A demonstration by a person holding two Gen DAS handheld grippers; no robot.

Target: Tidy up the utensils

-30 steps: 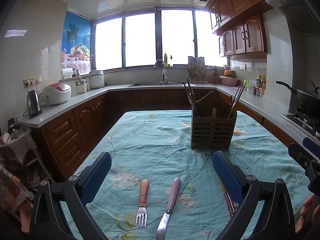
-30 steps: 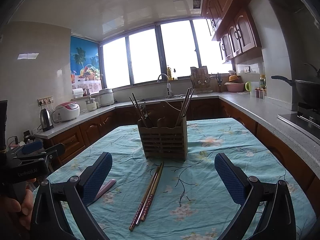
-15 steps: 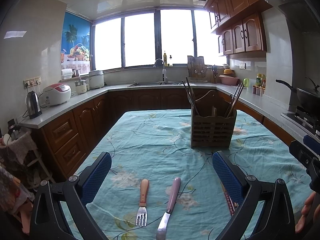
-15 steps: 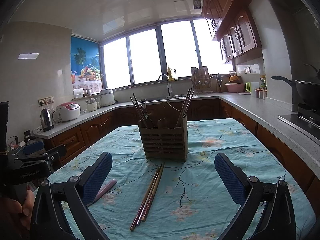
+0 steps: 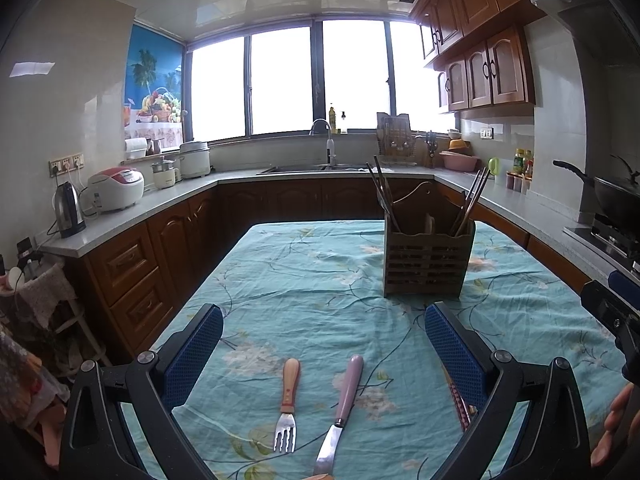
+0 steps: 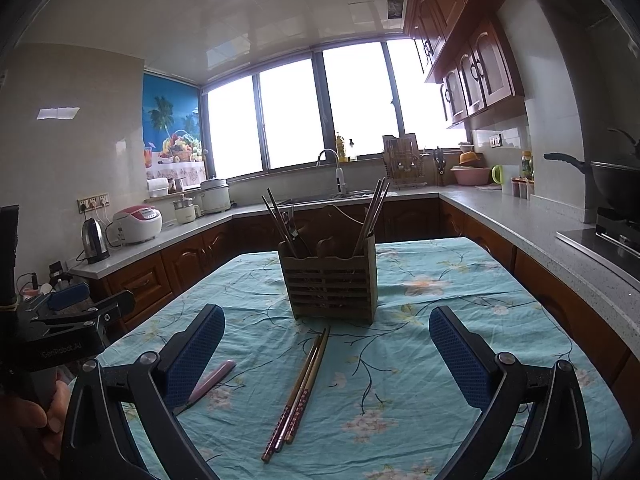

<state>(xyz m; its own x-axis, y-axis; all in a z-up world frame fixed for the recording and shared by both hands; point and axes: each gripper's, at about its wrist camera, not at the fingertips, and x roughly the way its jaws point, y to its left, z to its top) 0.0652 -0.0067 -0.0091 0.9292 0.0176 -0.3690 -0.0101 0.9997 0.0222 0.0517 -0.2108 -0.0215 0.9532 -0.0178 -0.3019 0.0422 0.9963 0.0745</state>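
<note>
Fork (image 5: 287,404) left of knife (image 5: 340,408); chopsticks (image 6: 298,392) before holder (image 6: 330,280), on table (image 6: 440,300).

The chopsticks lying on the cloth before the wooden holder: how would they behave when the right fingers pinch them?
The chopsticks look thin, straight and stiff, so probably no bending. They lie close together as loose sticks, so one may slip free or roll if the pinch is off-centre. They sit flat on the soft tablecloth, so the right gripper, now open, may catch fabric.

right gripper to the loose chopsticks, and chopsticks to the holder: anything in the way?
Nothing visible. The chopsticks lie on bare tablecloth directly ahead of the open right gripper, tips toward the wooden holder. The pink-handled knife lies off to the left.
</note>
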